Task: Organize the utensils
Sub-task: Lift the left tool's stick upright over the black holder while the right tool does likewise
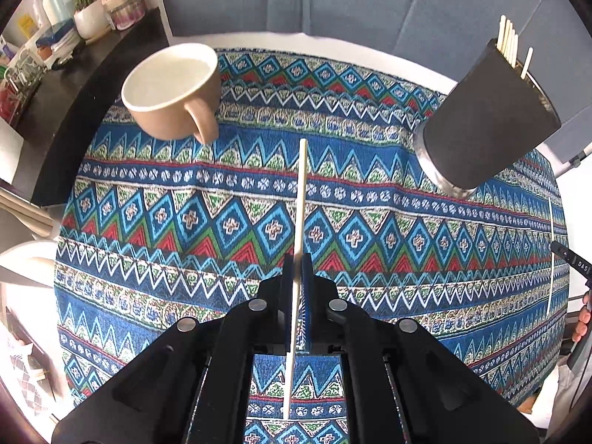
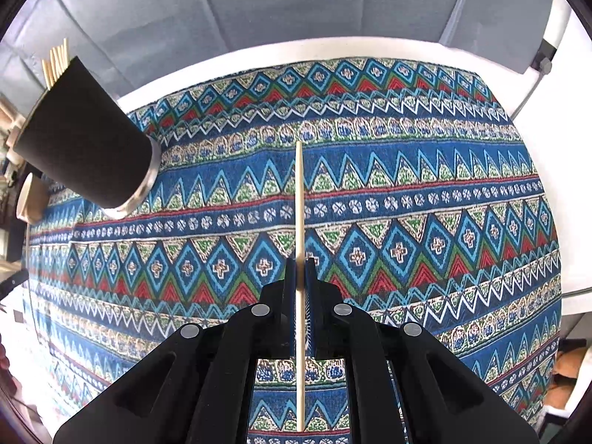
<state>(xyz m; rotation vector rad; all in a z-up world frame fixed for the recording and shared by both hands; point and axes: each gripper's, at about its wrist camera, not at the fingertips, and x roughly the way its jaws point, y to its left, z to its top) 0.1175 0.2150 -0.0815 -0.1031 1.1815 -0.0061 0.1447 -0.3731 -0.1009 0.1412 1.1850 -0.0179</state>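
Patterned cloth covers counter (image 1: pixel 370 40). Left wrist view: left tool (image 1: pixel 296 262) clamped on chopstick (image 1: pixel 300 199), black cup (image 1: pixel 488 125) w/ sticks up-right. Right wrist view: right tool (image 2: pixel 301 266) clamped on another chopstick (image 2: pixel 299 199), cup (image 2: pixel 85 140) up-left. Carrying step; next, prob. tip each into cup.

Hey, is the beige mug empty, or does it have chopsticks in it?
Empty, as far as shows: the beige mug shows only its pale inside. The chopsticks stand in the black cup.
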